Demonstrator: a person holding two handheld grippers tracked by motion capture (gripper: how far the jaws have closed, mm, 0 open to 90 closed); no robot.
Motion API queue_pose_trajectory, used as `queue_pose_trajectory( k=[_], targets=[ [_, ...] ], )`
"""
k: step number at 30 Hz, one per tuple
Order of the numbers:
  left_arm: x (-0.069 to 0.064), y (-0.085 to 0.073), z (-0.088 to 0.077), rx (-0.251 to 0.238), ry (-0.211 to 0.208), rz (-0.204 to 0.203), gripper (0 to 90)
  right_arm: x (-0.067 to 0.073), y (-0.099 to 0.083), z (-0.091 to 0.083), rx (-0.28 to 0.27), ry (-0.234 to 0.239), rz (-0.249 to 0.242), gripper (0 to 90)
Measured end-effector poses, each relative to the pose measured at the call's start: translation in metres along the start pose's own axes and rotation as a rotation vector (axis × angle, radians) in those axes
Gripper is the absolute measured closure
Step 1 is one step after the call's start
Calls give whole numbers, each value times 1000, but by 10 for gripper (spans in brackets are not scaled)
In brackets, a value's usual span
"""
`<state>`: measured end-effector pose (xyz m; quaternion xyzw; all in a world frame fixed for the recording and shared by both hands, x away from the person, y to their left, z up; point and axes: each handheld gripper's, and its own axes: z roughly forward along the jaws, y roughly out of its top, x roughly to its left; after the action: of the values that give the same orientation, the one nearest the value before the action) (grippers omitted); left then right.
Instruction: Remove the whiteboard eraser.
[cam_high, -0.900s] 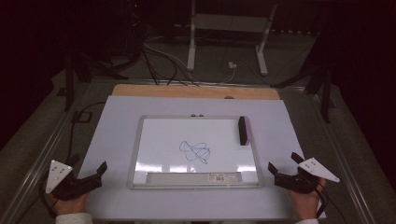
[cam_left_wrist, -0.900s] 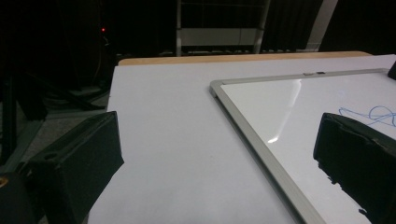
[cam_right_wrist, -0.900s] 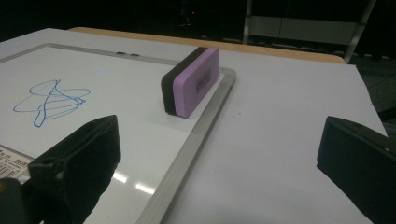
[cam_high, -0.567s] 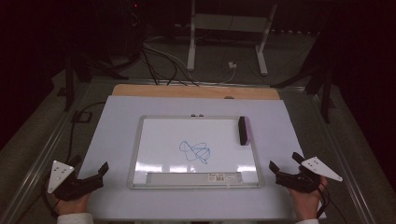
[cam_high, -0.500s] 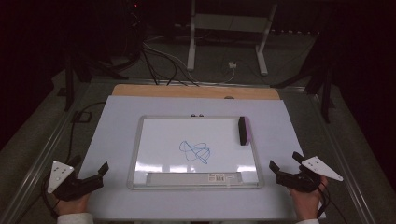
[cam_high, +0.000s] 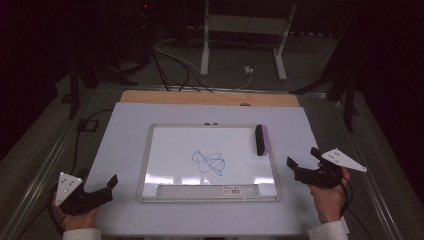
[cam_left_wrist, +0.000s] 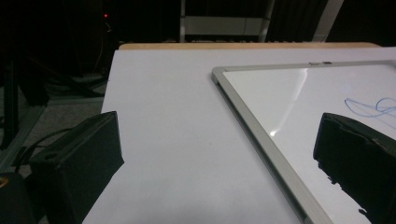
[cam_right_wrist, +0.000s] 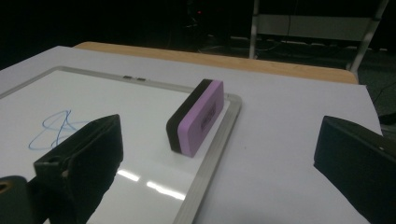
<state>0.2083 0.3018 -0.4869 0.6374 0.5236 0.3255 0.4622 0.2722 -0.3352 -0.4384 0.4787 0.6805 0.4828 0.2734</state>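
dark room, a white-topped bench (cam_high: 125, 150) carrying a whiteboard (cam_high: 210, 131) with a blue scribble (cam_high: 209, 162). eraser (cam_high: 260, 139) stands on edge at the board's 2 o'clock, long axis 12-to-6, nearest the right gripper (cam_high: 305, 165); left gripper (cam_high: 97, 189) well apart. both grippers' fingers wide apart, empty.

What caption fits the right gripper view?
Open right gripper facing a purple eraser on the whiteboard edge.

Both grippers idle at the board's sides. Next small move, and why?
Probably move the right gripper forward toward the eraser, jaws kept open. The eraser lies on the whiteboard near its right edge, closest to that gripper and untouched, and a blue scribble sits mid-board, which suggests erasing. The left gripper is open and farther away.
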Motion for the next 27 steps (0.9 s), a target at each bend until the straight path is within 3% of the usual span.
queue_pose_trajectory(
  k=[14,20,27],
  targets=[
    [-1,-3,1,15,8,-8,21,-2,23,34,25,14,17,15],
    [-4,-2,2,22,19,21,21,-2,31,49,50,20,9,15],
    [-4,-3,3,24,22,24,21,-3,37,70,82,14,11,15]
  ],
)
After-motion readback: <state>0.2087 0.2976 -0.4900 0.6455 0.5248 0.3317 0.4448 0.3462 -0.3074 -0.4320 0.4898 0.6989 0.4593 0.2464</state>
